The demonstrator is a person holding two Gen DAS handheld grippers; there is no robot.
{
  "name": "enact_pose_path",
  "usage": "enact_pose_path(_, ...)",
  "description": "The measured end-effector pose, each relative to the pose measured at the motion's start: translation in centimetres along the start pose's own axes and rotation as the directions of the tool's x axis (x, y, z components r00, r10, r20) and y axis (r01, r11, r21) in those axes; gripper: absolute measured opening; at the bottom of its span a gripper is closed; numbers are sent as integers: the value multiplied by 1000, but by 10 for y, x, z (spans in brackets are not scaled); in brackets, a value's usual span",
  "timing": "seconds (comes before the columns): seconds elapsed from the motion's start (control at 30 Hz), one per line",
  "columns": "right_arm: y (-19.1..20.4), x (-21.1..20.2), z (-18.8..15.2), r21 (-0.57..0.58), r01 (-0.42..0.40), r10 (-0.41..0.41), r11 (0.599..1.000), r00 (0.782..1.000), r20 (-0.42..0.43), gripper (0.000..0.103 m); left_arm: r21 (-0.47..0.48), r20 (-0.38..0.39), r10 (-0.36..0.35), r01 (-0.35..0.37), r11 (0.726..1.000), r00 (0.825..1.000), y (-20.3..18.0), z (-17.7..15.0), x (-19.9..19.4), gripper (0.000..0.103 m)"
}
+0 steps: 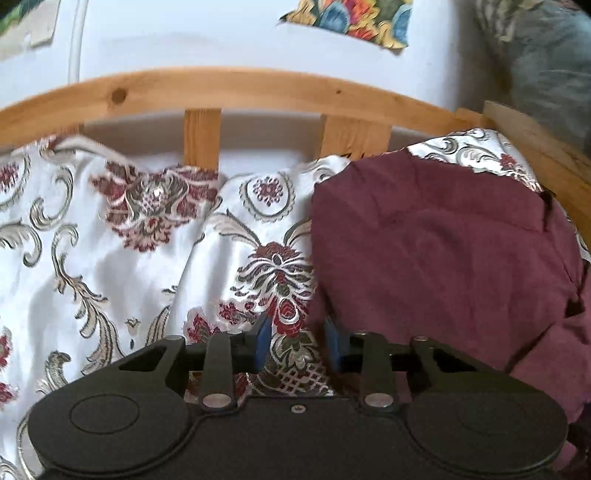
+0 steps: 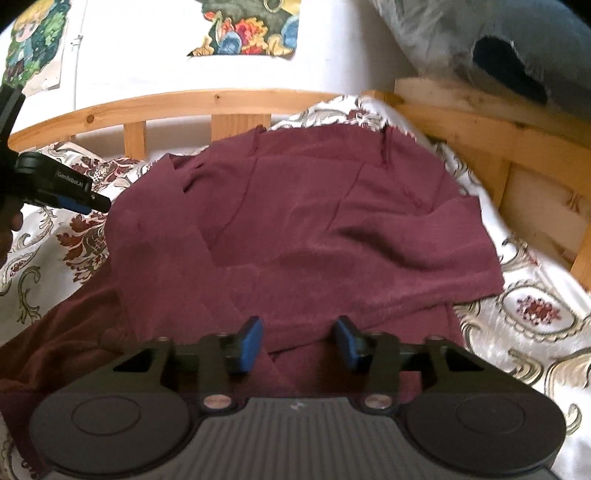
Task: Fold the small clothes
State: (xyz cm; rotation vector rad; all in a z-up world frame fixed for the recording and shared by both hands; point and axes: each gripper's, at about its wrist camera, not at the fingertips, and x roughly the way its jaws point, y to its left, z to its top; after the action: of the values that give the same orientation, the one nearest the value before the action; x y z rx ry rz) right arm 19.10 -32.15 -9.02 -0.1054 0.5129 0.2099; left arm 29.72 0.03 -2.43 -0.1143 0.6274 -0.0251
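Note:
A maroon garment [image 2: 314, 229] lies spread and partly folded on a floral bedspread [image 2: 535, 332]. In the left wrist view it [image 1: 443, 251] fills the right half. My left gripper [image 1: 299, 347] is open at the garment's left edge, its right finger against the cloth edge, nothing held. It also shows in the right wrist view [image 2: 88, 203] at the left edge of the garment. My right gripper [image 2: 299, 343] is open and empty, low over the near part of the garment.
A wooden bed rail [image 1: 240, 88] with slats runs along the far side, and a wooden side frame [image 2: 517, 158] stands at the right. A white wall with colourful pictures [image 2: 251, 29] is behind. A grey pillow [image 2: 517, 48] lies at the top right.

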Motion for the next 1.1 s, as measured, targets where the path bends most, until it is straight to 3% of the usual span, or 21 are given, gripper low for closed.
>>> enact_pose_path(0.07,0,2,-2,-9,-10,10,1000,1000,-20,40,-24,-34,-18,18,1000,999,2,1,8,32)
enact_pose_path(0.2,4,4,-5,-42,-26,25,999,999,-31,30,-92,-80,-88,81,993,993,5,4,21,5)
enact_pose_path(0.27,7,4,-6,-62,-31,29,998,999,-28,4,-103,-70,-88,80,991,994,2,4,20,4)
enact_pose_path(0.3,9,2,-6,-79,-19,18,997,1000,-24,1,-102,-54,-72,66,993,996,1,3,17,4)
enact_pose_path(0.53,-8,-3,2,-62,58,-59,996,998,-7,1,-197,-24,31,-35,980,999,8,2,8,3)
enact_pose_path(0.73,-25,2,1,65,-34,35,997,999,-18,3,-260,-36,0,-9,966,999,18,0,9,3)
enact_pose_path(0.8,-25,0,2,80,-79,80,994,997,-1,17,-256,-37,-1,-8,967,999,17,1,9,3)
enact_pose_path(0.83,-25,-1,3,90,-97,97,991,995,1,35,-251,-35,1,-9,968,999,16,1,9,3)
enact_pose_path(0.87,-25,-1,3,101,-114,115,988,993,1,45,-245,-34,1,-9,970,999,15,0,8,3)
enact_pose_path(1.0,-10,10,-1,53,-126,130,991,989,-75,44,-240,-32,2,-10,971,999,13,0,7,3)
enact_pose_path(1.03,-7,12,-2,39,-120,123,992,988,-88,38,-242,-31,3,-10,970,1000,13,0,7,3)
enact_pose_path(1.07,-6,13,-3,30,-124,126,992,988,-89,20,-246,-29,4,-11,969,1000,13,0,7,3)
enact_pose_path(1.1,-4,11,-2,22,-126,127,992,988,-88,12,-252,-26,5,-11,968,1000,13,0,7,3)
